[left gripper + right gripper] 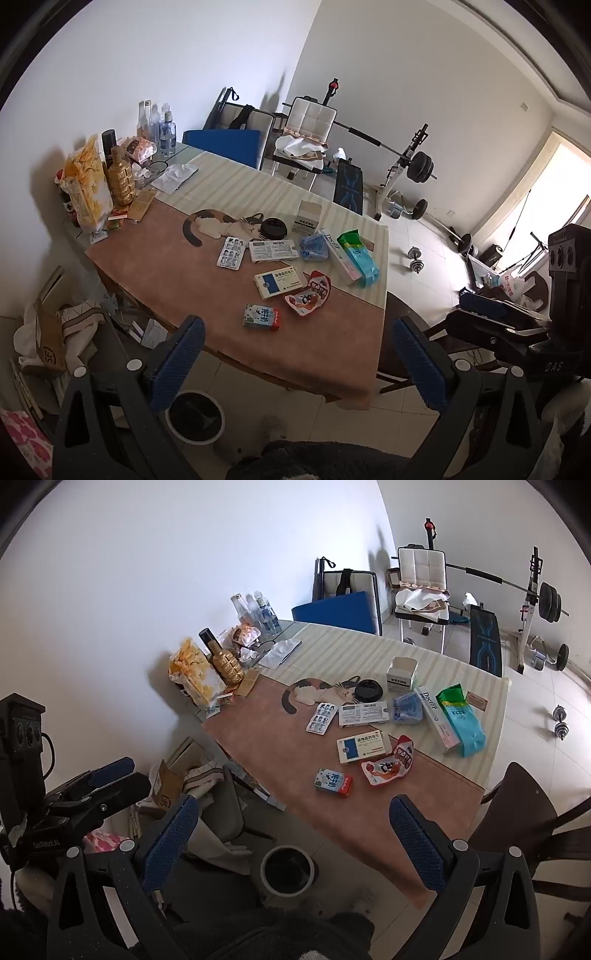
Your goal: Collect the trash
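We noted plain white walls [155, 55] meeting at a far corner, and a floor of pale square tiles [417, 236]. A table under a brown and cream striped cloth [207, 280] stood against the left wall. Behind it were a white padded chair with a metal frame [314, 122] and a blue flat panel [225, 146] leaning by a second chair. A white weight bench with a black barbell and plates [413, 162] occupied the far side; a small chrome dumbbell [414, 258] lay on the tiles. Bright daylight entered from a doorway or window [546, 192] on the right. A dark wooden chair [524, 812] sat near the table.
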A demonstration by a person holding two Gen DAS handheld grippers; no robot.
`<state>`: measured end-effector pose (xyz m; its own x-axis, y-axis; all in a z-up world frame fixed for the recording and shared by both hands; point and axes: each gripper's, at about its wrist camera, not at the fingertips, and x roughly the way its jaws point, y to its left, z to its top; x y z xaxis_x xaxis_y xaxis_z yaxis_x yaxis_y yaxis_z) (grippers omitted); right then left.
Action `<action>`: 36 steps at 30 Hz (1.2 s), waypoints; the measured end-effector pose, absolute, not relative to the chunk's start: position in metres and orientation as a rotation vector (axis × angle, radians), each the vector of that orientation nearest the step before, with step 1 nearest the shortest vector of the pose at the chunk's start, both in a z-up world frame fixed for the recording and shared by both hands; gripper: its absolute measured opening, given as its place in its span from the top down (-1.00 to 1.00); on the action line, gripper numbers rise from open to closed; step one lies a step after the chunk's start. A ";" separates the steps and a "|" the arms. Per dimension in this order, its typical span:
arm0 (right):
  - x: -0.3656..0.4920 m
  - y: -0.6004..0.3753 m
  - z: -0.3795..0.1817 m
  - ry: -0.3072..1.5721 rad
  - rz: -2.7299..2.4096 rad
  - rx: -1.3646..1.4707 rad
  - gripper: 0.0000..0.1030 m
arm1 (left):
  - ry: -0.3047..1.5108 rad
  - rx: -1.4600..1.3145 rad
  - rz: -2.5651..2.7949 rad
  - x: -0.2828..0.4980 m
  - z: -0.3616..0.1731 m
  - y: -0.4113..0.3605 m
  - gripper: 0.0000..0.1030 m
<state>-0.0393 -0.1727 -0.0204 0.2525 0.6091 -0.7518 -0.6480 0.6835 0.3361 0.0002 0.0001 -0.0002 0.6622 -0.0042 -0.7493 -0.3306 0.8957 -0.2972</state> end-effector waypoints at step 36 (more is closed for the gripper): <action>-0.038 -0.169 -0.023 1.021 0.883 -0.029 -1.00 | 0.827 -0.441 0.177 0.004 -0.003 -0.003 -1.00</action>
<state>-0.0382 -0.1691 -0.0232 0.2197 0.6254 -0.7488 -0.6509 0.6657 0.3650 0.0035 -0.0030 -0.0026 0.6686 -0.0176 -0.7434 -0.3201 0.8956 -0.3090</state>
